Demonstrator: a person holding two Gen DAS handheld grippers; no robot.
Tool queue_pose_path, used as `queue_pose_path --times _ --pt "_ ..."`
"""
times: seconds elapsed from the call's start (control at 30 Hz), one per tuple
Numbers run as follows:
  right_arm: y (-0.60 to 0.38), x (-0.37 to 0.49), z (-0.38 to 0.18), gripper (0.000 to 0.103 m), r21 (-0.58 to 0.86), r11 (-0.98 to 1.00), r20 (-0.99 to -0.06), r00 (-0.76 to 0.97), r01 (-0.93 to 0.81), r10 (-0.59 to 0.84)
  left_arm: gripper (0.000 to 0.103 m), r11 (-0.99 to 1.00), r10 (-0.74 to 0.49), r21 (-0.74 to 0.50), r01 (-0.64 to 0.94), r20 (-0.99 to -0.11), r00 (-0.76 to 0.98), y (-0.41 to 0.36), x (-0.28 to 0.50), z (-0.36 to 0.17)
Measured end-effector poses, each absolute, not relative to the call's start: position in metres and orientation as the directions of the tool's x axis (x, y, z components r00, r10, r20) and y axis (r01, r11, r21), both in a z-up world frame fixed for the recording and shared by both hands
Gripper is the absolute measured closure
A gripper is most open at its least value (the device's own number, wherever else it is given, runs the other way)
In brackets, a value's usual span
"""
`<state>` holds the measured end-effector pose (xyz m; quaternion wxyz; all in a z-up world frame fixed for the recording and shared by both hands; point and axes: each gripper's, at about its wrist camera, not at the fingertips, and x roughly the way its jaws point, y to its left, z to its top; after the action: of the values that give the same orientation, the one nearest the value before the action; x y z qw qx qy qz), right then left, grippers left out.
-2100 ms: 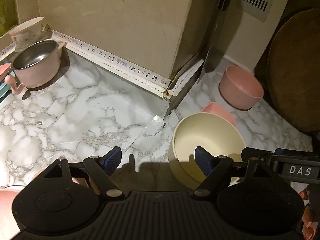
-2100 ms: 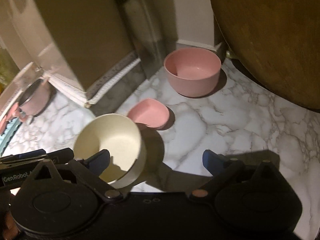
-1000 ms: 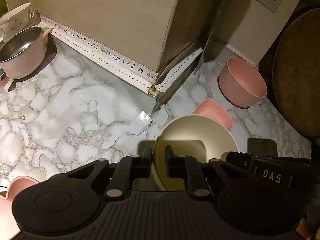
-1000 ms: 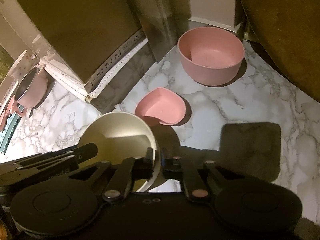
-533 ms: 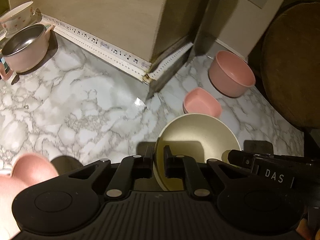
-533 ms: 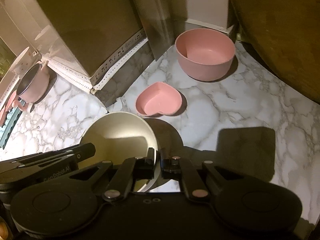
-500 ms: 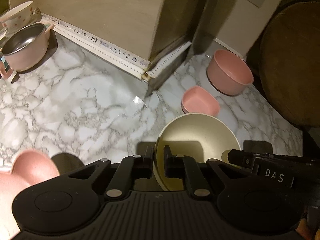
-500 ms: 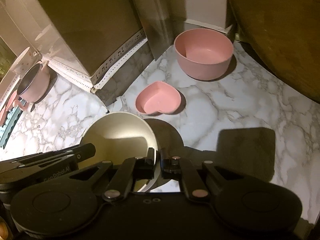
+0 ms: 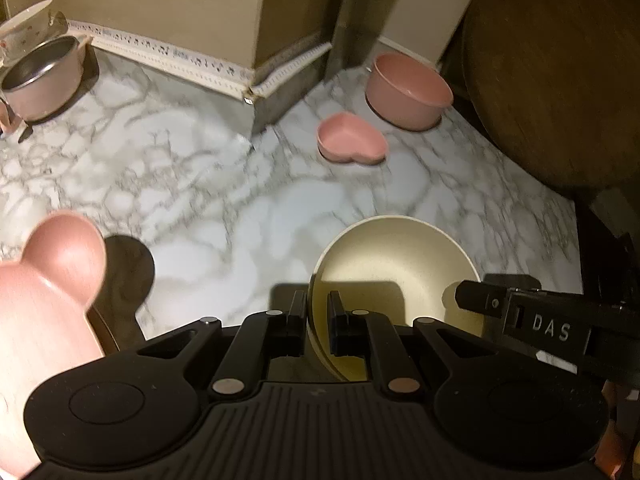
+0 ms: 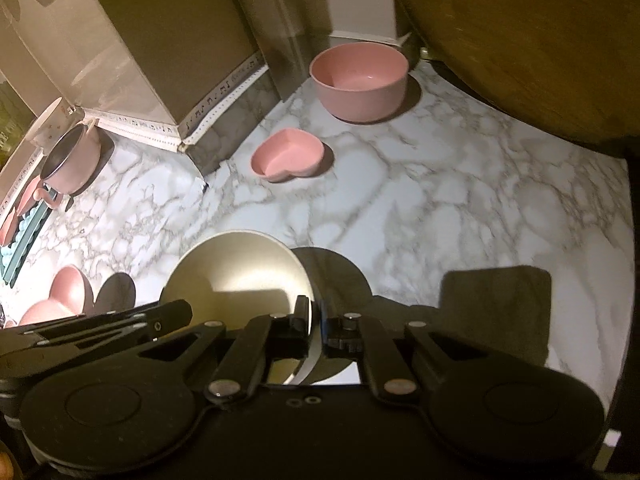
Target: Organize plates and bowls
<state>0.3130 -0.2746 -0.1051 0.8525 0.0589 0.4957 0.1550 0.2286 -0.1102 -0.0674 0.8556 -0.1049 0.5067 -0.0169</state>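
Observation:
A cream bowl (image 9: pixel 396 264) hangs just above the marble counter (image 9: pixel 224 184), casting a round shadow. My left gripper (image 9: pixel 317 308) is shut on its left rim. My right gripper (image 10: pixel 315 316) is shut on the opposite rim of the cream bowl (image 10: pixel 236 272). Farther back lie a pink heart-shaped dish (image 9: pixel 352 142) and a deep pink bowl (image 9: pixel 408 92), both apart from the grippers. A pink bear-shaped plate (image 9: pixel 48 280) sits close by at the left.
A pink pot with a steel inside (image 9: pixel 40 76) stands far left by the wall. A beige box (image 9: pixel 160 0) with music-note trim juts out at the back. A large round wooden board (image 9: pixel 560 72) leans at the right. A teal rack (image 10: pixel 20 252) lies at the far left.
Both grippers have pulled back from the wall with the cream bowl between them. The pink dish and bowl now lie farther off, and the bear-shaped plate has come into view at the left.

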Motion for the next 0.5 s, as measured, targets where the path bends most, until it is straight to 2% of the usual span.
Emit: queue_pose_path --times 0.5 --pt "-0.304 0.275 -0.122 0.099 0.269 0.955 -0.839 0.457 -0.124 0.295 0.093 0.983 -0.164 -0.183 0.001 -0.879 0.447 -0.136 0.204 -0.082"
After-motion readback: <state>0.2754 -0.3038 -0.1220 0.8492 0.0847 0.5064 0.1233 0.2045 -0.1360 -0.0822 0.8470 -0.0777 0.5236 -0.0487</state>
